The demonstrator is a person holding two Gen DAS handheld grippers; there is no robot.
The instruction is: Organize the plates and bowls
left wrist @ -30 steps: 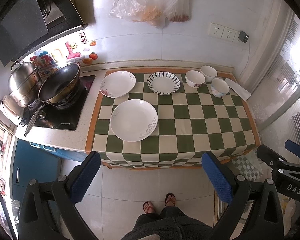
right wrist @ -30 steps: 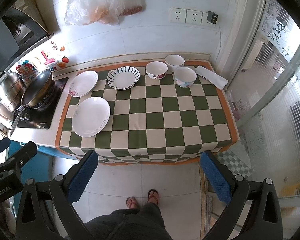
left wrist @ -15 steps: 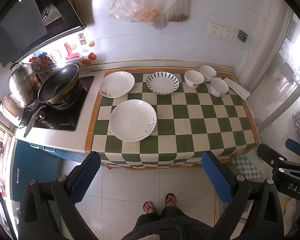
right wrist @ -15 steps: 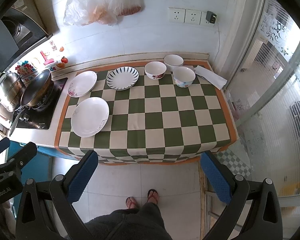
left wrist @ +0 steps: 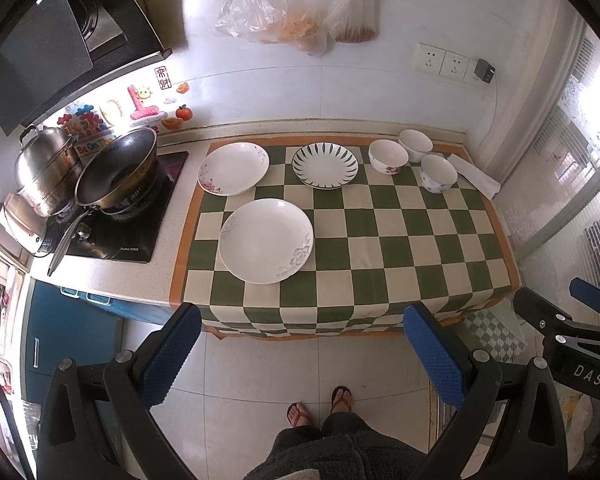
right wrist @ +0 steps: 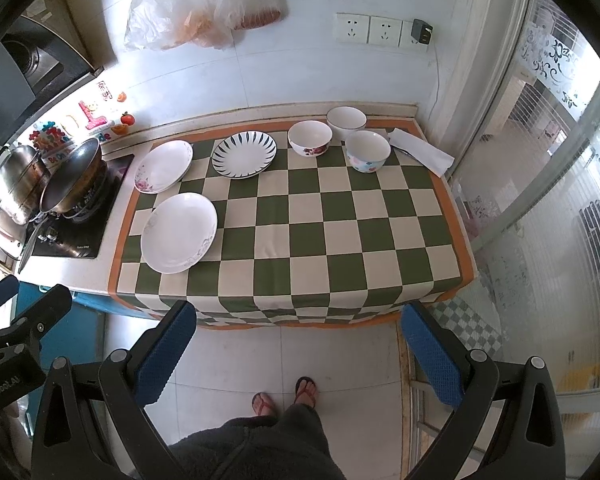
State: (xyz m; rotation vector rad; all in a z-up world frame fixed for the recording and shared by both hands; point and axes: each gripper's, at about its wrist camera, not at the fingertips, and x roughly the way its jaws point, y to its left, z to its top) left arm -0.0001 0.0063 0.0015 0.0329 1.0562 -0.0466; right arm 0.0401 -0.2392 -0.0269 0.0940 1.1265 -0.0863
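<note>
On the green checked cloth (left wrist: 380,248) lie a large white plate (left wrist: 266,240) at front left, a flowered plate (left wrist: 233,168) behind it, and a striped plate (left wrist: 325,165). Three bowls stand at the back right: a rose bowl (left wrist: 388,157), a white bowl (left wrist: 415,145) and a pastel bowl (left wrist: 438,173). The same items show in the right wrist view: large plate (right wrist: 179,232), flowered plate (right wrist: 163,165), striped plate (right wrist: 244,154), bowls (right wrist: 310,138) (right wrist: 346,122) (right wrist: 367,150). My left gripper (left wrist: 300,356) and right gripper (right wrist: 298,352) are open, empty, held high over the floor before the counter.
A wok (left wrist: 116,172) and steel pot (left wrist: 46,168) sit on the stove at left. A folded white cloth (left wrist: 476,174) lies at the back right corner. Plastic bags (left wrist: 296,12) hang on the wall. A glass door (right wrist: 540,200) is at right.
Both views have shifted slightly; the counter sits a touch higher and farther in frame. Nothing on the counter has moved and both grippers stay open.
</note>
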